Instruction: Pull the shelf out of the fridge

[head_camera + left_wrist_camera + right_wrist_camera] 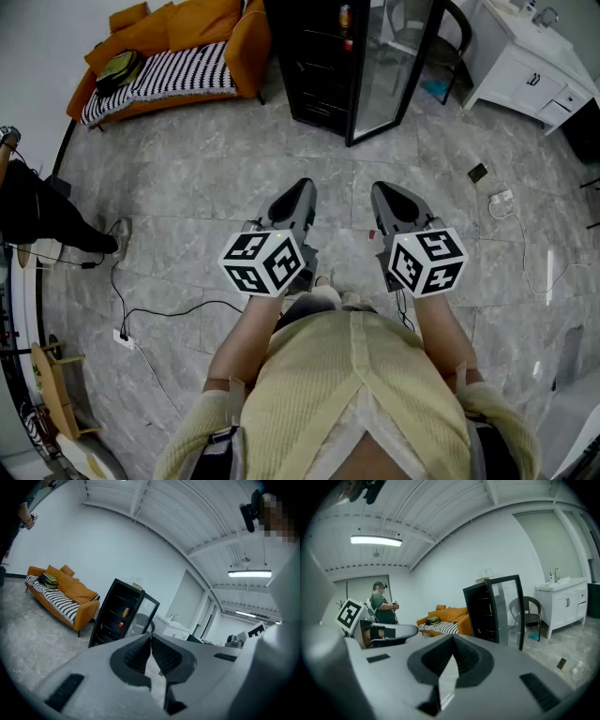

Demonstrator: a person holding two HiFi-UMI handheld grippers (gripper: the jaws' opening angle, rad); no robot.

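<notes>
Two grippers, both clenched on nothing: left gripper (304, 186) and right gripper (381, 188) side by side in front of the body, pads pressed together, aimed roughly toward the black fridge (323, 66). Well apart from it, with bare grey floor (234, 178) between. Fridge upright near the orange sofa (187, 37), glass door (398, 70) already swung wide, so apparently no door work left.

Judged as the approach step, with the task barely begun. Walk in square to the open front, clear of the door's edge. Spread one gripper's jaws before arriving, pick a shelf (111, 613), take its front edge near the middle and draw it straight out and level — no skew, to avoid binding at the sides. Keep the other gripper ready to steady the shelf from beneath.

Inside: dark shelves in tiers, an orange can (125, 611) on one and something red (121, 624) lower down; the rest too dim to tell. Better to choose an unloaded shelf — or keep a loaded one flat to avoid tipping the drinks.
</notes>
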